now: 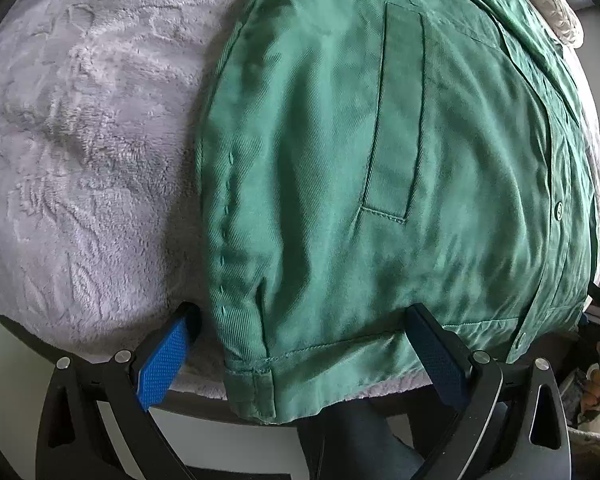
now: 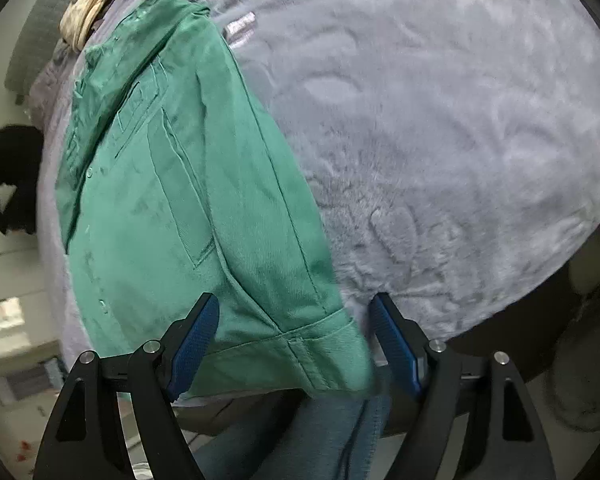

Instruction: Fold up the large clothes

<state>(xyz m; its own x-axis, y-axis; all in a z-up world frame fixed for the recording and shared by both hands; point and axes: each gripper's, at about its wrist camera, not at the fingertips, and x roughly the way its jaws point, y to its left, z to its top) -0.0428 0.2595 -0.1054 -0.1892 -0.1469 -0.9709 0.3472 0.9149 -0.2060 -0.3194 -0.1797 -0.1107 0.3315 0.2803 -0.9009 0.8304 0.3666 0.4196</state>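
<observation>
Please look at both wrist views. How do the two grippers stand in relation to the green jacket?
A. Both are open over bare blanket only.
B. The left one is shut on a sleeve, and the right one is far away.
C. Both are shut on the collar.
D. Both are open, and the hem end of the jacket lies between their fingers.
D: the left gripper and the right gripper both show spread blue fingers, with the hem of the green jacket between them, on the grey blanket.
</observation>
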